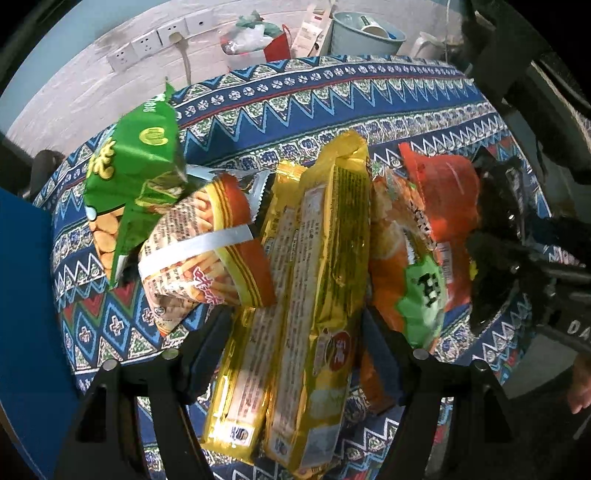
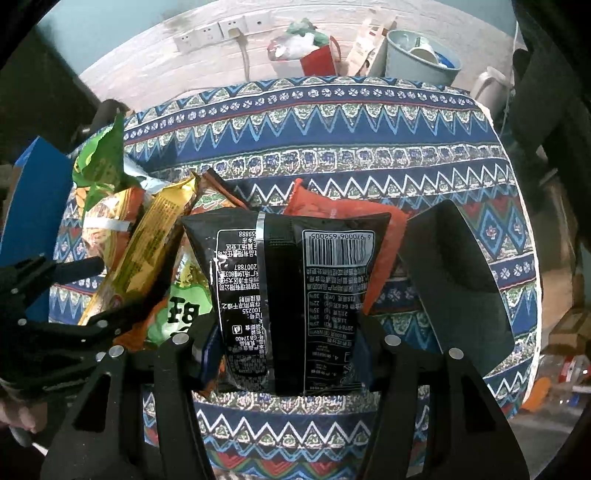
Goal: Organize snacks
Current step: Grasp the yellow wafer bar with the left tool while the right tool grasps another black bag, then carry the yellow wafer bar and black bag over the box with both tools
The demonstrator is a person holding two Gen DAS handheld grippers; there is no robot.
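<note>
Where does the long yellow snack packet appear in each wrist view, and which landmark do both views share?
Left wrist view: the long yellow snack packet runs up the centre, between the left tongs.
Right wrist view: it lies at the left, slanting, beside the black packet in the right tongs.
Shared landmark: the row of wall sockets beyond the table.

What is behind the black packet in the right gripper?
An orange packet shows above and to the right of the black packet held in the right gripper. Its lower part is covered, so whether anything lies beneath it cannot be seen.
</note>
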